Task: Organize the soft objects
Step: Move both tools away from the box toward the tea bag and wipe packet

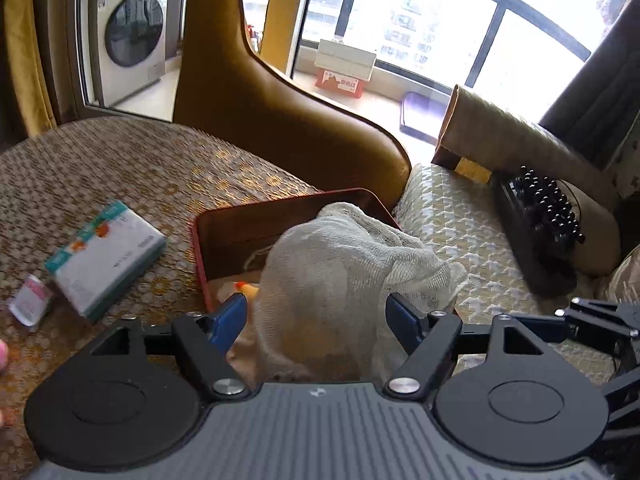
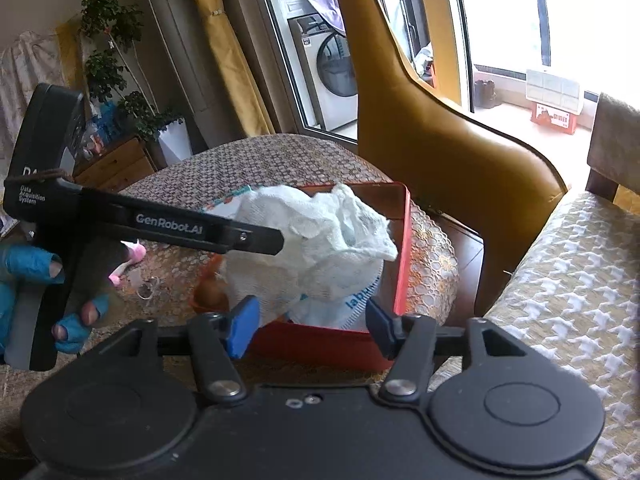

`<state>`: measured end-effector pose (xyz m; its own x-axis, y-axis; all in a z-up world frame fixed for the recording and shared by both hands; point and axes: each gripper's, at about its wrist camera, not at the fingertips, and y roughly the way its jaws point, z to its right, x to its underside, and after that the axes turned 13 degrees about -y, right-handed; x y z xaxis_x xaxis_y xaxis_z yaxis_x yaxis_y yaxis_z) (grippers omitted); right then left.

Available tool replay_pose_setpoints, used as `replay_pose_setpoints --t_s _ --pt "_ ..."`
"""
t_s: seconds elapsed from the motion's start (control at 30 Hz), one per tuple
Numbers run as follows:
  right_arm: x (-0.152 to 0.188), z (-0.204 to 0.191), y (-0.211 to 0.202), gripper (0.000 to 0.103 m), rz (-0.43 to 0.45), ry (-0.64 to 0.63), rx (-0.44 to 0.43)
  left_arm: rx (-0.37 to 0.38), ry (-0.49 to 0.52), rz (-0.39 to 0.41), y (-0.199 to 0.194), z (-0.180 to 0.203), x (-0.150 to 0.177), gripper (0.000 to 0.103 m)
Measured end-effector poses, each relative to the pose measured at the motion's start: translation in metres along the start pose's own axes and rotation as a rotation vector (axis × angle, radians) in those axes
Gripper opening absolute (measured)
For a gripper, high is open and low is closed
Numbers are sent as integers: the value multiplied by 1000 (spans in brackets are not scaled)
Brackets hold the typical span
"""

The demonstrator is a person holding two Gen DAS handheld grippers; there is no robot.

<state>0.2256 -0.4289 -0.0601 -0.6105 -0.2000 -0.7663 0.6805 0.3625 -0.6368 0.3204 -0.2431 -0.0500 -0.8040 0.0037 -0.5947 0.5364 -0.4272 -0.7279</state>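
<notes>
A white gauze cloth (image 1: 340,272) hangs bunched over a red box (image 1: 280,220) on the patterned table. My left gripper (image 1: 320,320) has its blue pads wide apart with the cloth between them, and in the right wrist view (image 2: 320,248) its tip reaches into the cloth. I cannot tell if it grips the cloth. My right gripper (image 2: 308,324) is open and empty just in front of the red box (image 2: 402,256). A white pack with blue print (image 2: 352,304) lies in the box under the cloth. An orange-brown soft item (image 2: 210,292) sits at the box's left.
A tissue pack (image 1: 106,256) and a small sachet (image 1: 30,300) lie on the table at left. A tan chair back (image 1: 280,120) stands behind the box. A sofa (image 1: 460,220) with a black beaded item (image 1: 548,216) is to the right.
</notes>
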Motion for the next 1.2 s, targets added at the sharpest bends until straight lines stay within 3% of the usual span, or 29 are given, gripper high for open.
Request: replay_pose_setpoints --t_s 0.13,0.3,0.4,0.7,0.9,0.97,1.2 --pt "-4 -9 -9 64 20 -18 -14 -13 29 36 -29 -9 3 76" --pt "-12 -27 -17 75 46 -50 -48 -24 26 63 -62 -28 2 76" --pt "-20 -40 -19 82 62 -66 -67 -27 17 83 -82 -42 1 83" --pt "-43 -77 -12 96 83 -100 -126 -68 -4 130 -131 -82 14 88" --pt "-60 -100 1 98 83 -109 -153 -91 -7 147 -148 -104 30 93" --pt "-67 -108 7 98 81 -120 -165 -103 -11 154 -150 -111 34 101" --pt "-88 -126 36 98 31 -121 -192 -134 -64 160 -143 -136 49 102"
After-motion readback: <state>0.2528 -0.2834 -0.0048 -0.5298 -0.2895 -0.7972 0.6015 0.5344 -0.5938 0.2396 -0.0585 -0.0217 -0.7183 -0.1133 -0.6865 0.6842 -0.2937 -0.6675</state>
